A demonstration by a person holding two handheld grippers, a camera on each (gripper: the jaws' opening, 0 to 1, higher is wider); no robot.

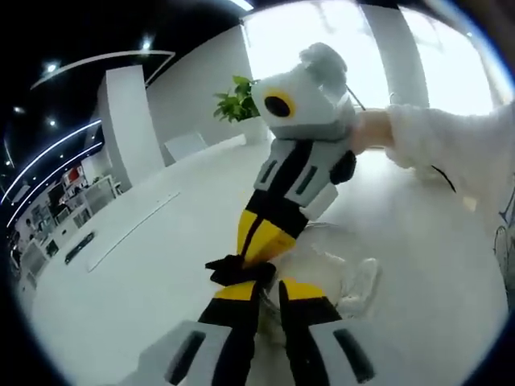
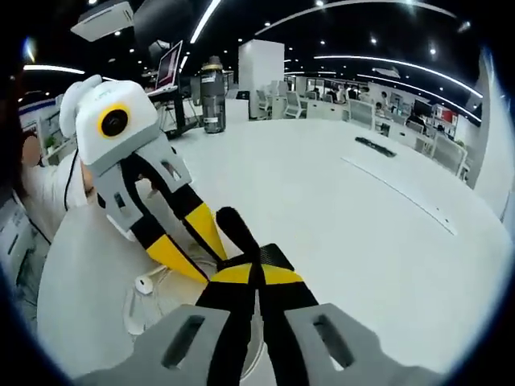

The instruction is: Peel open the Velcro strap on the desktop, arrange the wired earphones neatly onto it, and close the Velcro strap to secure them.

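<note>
My left gripper and right gripper meet tip to tip above the white tabletop, both sets of fingers clenched on the black fabric Velcro strap. In the right gripper view the strap stands as a narrow band, its long axis rising up and away from my fingertips. The white wired earphones lie on the tabletop just under us, cable looped.
</note>
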